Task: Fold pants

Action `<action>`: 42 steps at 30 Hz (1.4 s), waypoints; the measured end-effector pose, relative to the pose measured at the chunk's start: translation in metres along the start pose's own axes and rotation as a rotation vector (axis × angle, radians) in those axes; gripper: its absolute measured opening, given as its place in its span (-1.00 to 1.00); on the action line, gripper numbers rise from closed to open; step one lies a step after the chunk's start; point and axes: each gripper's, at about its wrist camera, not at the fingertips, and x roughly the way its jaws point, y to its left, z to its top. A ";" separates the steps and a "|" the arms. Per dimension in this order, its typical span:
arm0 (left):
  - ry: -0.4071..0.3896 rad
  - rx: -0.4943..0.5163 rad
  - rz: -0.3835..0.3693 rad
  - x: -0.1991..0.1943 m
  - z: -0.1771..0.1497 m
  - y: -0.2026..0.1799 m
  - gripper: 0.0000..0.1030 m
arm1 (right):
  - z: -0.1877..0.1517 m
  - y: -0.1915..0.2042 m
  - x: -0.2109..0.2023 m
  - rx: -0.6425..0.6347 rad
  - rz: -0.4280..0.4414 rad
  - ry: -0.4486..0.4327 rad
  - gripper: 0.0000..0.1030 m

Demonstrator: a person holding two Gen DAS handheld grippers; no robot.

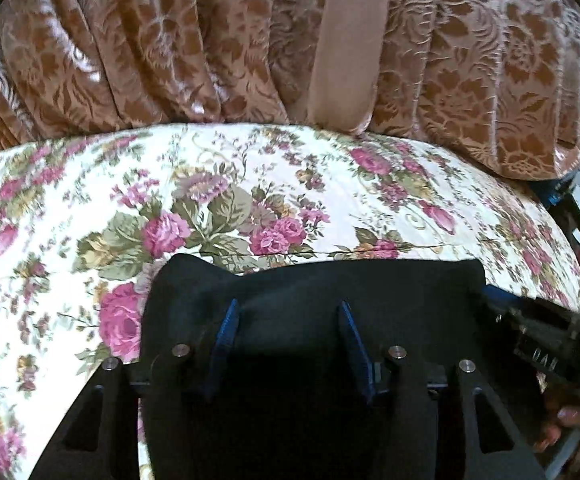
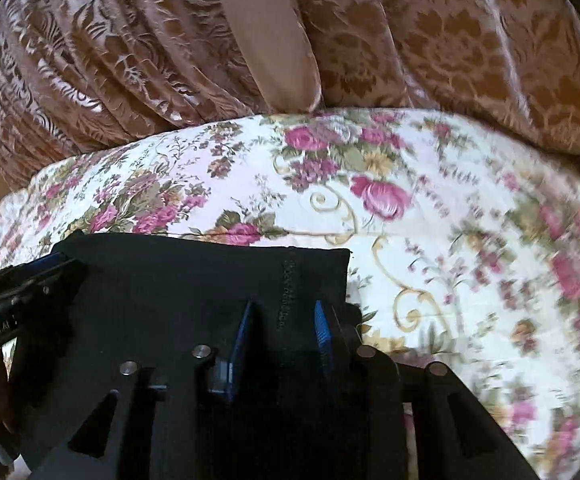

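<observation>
As the pants (image 1: 314, 292) lie limp between our fingers | left gripper (image 1: 287, 312) apart | right gripper (image 2: 283, 312) apart | we'd pinch the hem corners.

Black pants (image 1: 322, 292) run off lower edge, near end unseen. Bedspread (image 2: 530, 280) right side motion-blurred. Gripper lettering illegible.

Black pants (image 1: 314, 292) lie on the floral-quilted bed (image 1: 69, 208).

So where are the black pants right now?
The black pants lie on the flowered bedspread in front of the brown curtain, under both grippers.
</observation>
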 end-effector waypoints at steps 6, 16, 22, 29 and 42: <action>-0.011 -0.045 -0.027 0.021 -0.001 0.010 0.09 | -0.005 0.001 0.007 -0.013 -0.019 -0.067 -0.38; -0.142 -0.098 -0.085 -0.013 -0.025 0.017 0.08 | -0.015 0.000 0.000 -0.005 -0.014 -0.141 -0.37; -0.230 -0.029 -0.006 -0.059 -0.063 0.009 0.39 | -0.029 -0.005 -0.022 0.038 -0.035 -0.166 0.05; -0.192 -0.246 -0.077 -0.078 -0.102 0.055 0.39 | -0.064 -0.031 -0.045 0.185 0.095 -0.125 0.23; 0.018 -0.419 -0.496 -0.069 -0.124 0.089 0.39 | -0.087 -0.068 -0.047 0.382 0.385 0.075 0.28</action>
